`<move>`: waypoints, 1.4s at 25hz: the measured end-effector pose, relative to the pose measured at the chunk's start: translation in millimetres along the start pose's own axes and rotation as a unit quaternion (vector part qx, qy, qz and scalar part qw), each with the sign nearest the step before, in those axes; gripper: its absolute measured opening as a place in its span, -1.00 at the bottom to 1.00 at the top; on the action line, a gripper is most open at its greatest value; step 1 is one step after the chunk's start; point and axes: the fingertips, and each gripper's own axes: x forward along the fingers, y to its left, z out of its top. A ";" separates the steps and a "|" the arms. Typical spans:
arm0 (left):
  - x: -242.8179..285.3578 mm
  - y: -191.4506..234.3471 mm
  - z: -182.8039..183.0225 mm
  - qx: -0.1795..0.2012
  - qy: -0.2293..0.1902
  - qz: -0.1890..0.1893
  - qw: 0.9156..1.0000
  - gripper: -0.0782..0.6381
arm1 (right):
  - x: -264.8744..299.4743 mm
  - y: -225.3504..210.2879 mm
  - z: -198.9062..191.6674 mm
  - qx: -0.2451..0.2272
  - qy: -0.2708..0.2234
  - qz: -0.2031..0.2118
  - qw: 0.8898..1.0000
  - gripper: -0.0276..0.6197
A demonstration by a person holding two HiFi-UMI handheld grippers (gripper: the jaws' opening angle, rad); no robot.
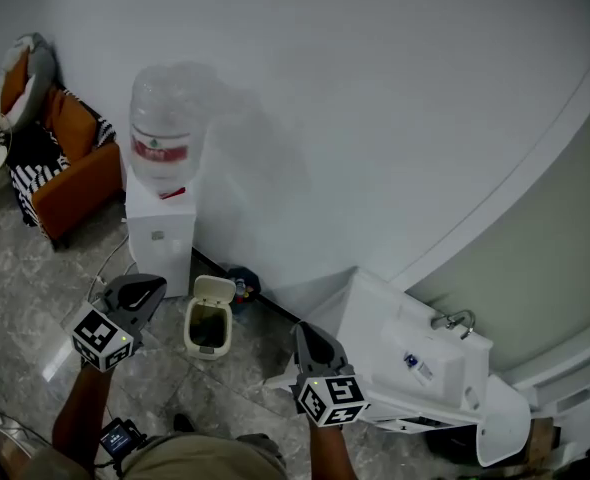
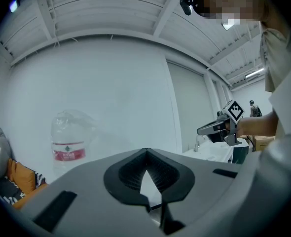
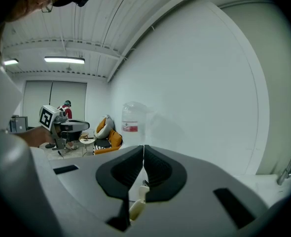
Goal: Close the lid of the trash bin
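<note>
A small cream trash bin (image 1: 207,329) stands on the floor against the wall, its lid (image 1: 214,290) tipped up and the dark inside showing. My left gripper (image 1: 147,288) hovers to the bin's left, jaws shut and empty. My right gripper (image 1: 306,332) hangs to the bin's right, also shut on nothing. In the left gripper view the left gripper (image 2: 146,152) has its jaws meeting at the tip and points at the wall. In the right gripper view the right gripper (image 3: 143,148) is pressed shut; a cream bit (image 3: 137,204) shows through the gap beneath.
A white water dispenser (image 1: 160,234) with a clear bottle (image 1: 163,128) stands left of the bin. An orange armchair (image 1: 73,158) sits further left. A white basin with a tap (image 1: 418,359) is on the right. A cable runs along the wall base.
</note>
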 end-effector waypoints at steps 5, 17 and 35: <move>-8.0 20.9 -10.0 -0.008 -0.001 0.004 1.000 -0.75 | 20.8 13.9 -1.0 -0.006 0.011 0.006 1.000 -0.84; -35.9 63.5 -39.6 -0.025 0.025 0.066 0.997 -0.75 | 99.3 22.7 -2.7 -0.012 0.027 0.063 0.998 -0.84; 1.3 99.3 -86.7 -0.069 0.089 0.173 0.979 -0.75 | 253.7 -19.7 -64.5 -0.013 0.114 0.172 0.978 -0.83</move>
